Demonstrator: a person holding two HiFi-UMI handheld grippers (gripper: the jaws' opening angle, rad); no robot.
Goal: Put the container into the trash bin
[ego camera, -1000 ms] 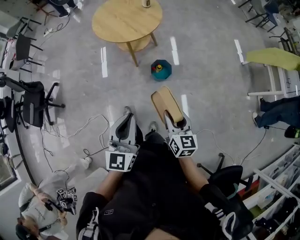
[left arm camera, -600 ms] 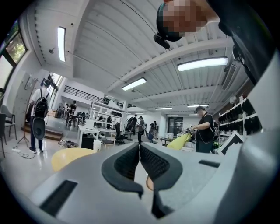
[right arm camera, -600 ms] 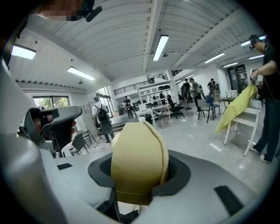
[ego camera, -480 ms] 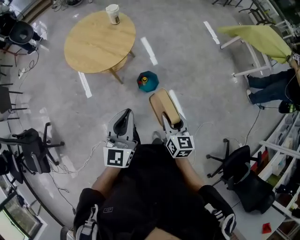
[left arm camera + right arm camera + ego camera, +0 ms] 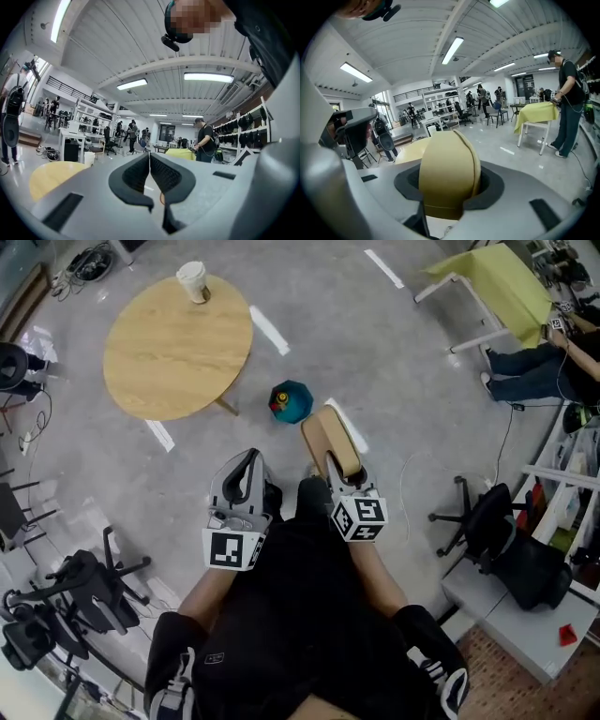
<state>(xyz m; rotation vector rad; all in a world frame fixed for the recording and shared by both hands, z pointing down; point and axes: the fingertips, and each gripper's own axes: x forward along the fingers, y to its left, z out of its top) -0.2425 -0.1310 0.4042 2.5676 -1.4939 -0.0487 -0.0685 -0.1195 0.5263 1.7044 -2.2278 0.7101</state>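
My right gripper (image 5: 340, 465) is shut on a tan, flat, rounded container (image 5: 328, 439) that sticks out ahead of it in the head view. The right gripper view shows the same container (image 5: 449, 171) upright between the dark pads (image 5: 490, 185). A small teal trash bin (image 5: 292, 401) with something red and yellow inside stands on the grey floor just beyond the container's tip. My left gripper (image 5: 246, 476) is held beside the right one, over the floor. In the left gripper view its pads (image 5: 136, 174) meet, with nothing between them.
A round wooden table (image 5: 178, 348) with a paper cup (image 5: 192, 282) stands left of the bin. A yellow-green covered table (image 5: 487, 282) and a person's legs (image 5: 530, 371) are at the right. Black office chairs (image 5: 502, 540) and floor cables lie around.
The head view has swung. The table has slid left in the picture, and the bin now lies closer to the container's tip. Both grippers have travelled forward, and the right one still holds the container.
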